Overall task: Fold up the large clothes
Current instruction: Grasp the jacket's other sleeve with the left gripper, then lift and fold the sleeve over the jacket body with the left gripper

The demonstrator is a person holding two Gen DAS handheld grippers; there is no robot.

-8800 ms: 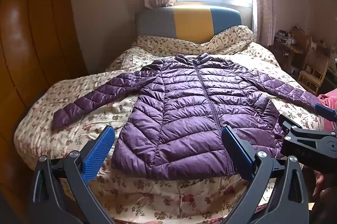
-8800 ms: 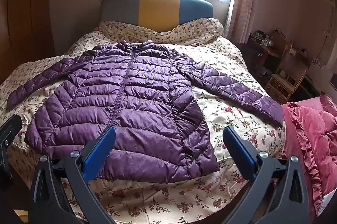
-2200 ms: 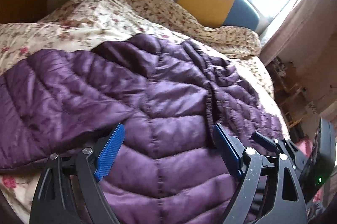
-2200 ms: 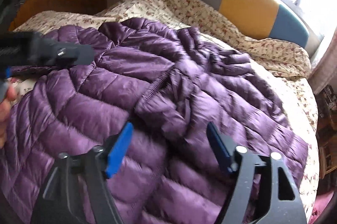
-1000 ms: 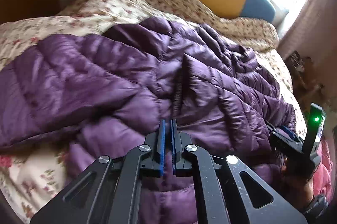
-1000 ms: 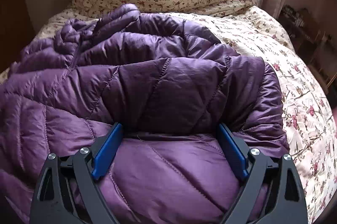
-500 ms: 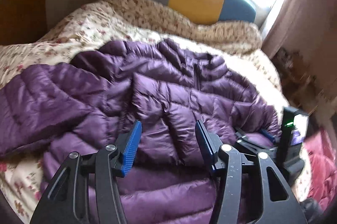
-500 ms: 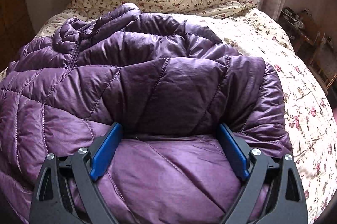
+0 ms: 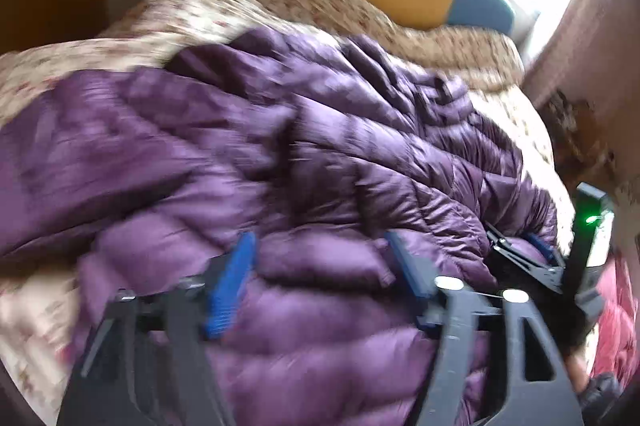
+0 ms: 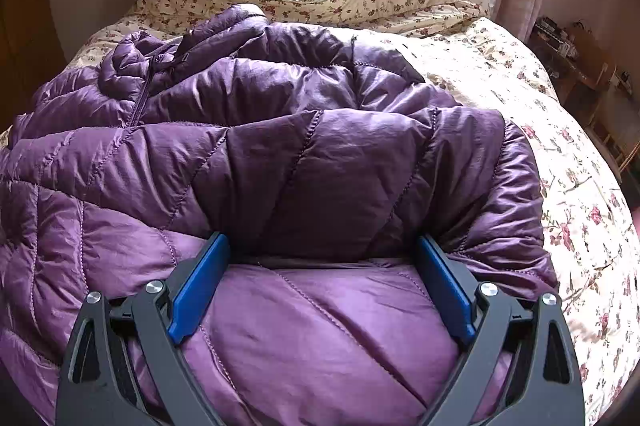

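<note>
A purple quilted down jacket (image 10: 320, 153) lies on the floral-covered bed (image 10: 540, 129), filling the centre and lower left of both views. The left hand-held gripper (image 9: 320, 282), jaws just opened wide, holds nothing. The right hand-held gripper (image 10: 320, 282) stands wide open over a folded-over jacket panel, gripping nothing.

Both hand-held grippers angled downward, jaws apart

The left black hand-held gripper with blue pads (image 9: 320, 286) has just been opening its jaws; nothing is pinched between them. The right black hand-held gripper with blue pads (image 10: 322, 286) is spread wide, pressing nothing. A hand (image 9: 580, 372) shows at the left view's lower right edge.
</note>
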